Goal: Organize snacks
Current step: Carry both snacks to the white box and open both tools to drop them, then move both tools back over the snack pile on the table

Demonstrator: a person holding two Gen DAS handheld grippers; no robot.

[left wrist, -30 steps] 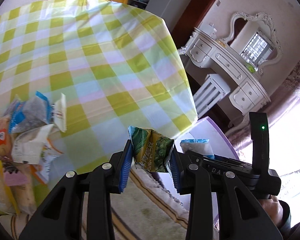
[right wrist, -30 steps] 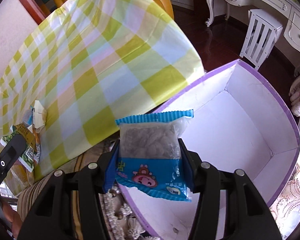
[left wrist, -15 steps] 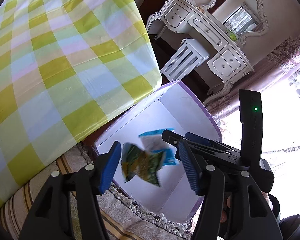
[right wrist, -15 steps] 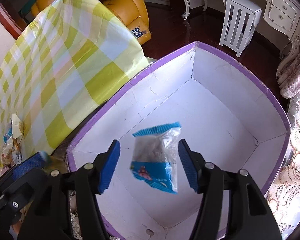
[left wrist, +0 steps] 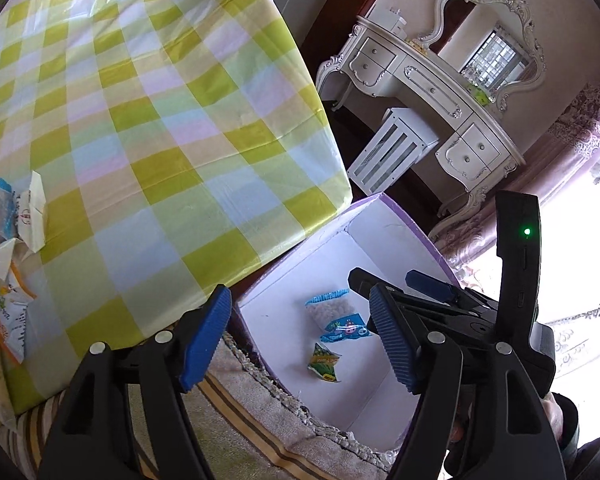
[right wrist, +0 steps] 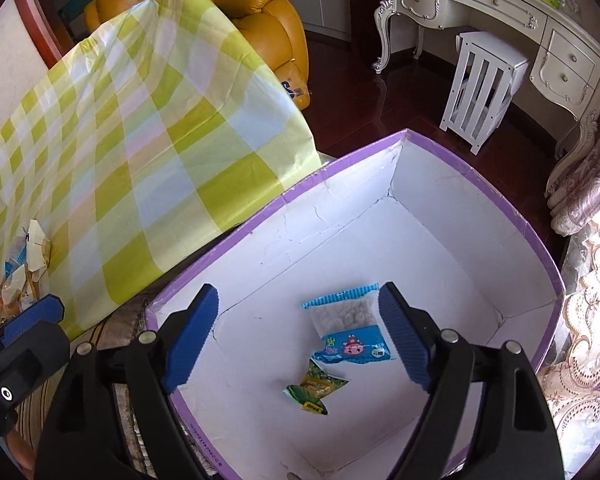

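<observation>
- Right gripper (right wrist: 298, 336) hangs over the purple-rimmed box (right wrist: 452, 168), blue pads spread wide, gripping nothing
- Left gripper (left wrist: 300, 338) hovers above the near edge of the same box (left wrist: 400, 210), pads likewise apart and bare
- On the box's white floor lies the blue snack packet (right wrist: 350, 330), with the green snack packet (right wrist: 314, 388) just beside it on the near side, corners touching or nearly so
- Beyond, the checked tablecloth (left wrist: 160, 120) covers the table, where more snack packets (left wrist: 10, 240) sit piled at its left edge
- Farthest back stand a white stool (right wrist: 482, 88) and an ornate dressing table (left wrist: 432, 92)
</observation>
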